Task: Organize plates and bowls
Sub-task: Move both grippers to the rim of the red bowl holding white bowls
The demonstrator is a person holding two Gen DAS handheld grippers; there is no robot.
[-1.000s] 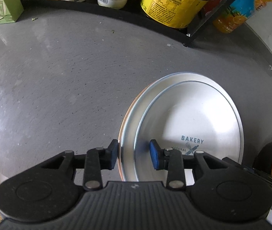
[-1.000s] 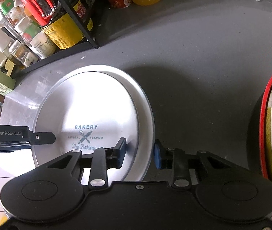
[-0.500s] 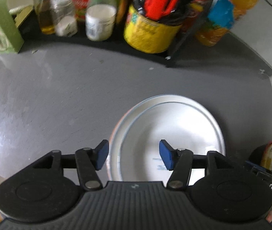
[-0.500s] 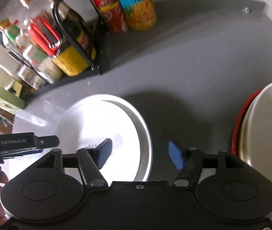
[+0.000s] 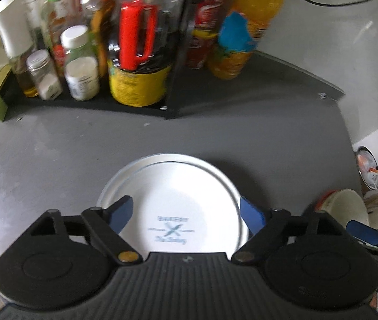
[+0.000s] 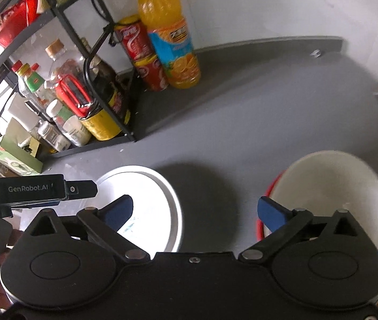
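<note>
Both grippers hang above the grey countertop point(image 5: 55, 154) with their blue-padded fingers spread wide and nothing between them. The left gripper point(image 5: 186, 212) sits over a white plate point(image 5: 173, 186); the plate lies flat on the counter, below and between its fingers, touching neither. Printed near the plate's middle is "BAKERY" over crossed utensils, with a blurred script line beneath that I can't make out. The right gripper point(image 6: 195, 209) has that same plate point(image 6: 149, 202) under its left finger, and a stack of bowls point(image 6: 330, 194), a cream one on top with a red rim showing under it, just past its right finger. The left tool's housing, seen at the left of the right wrist view, reads "GenRobot.AI". Well ahead of the fingers, a black wire rack point(image 6: 103, 61) holds condiment bottles, and beside it stand two red cans point(image 6: 141, 56) and an orange drink bottle point(image 6: 170, 34); their labels are too small to read.
</note>
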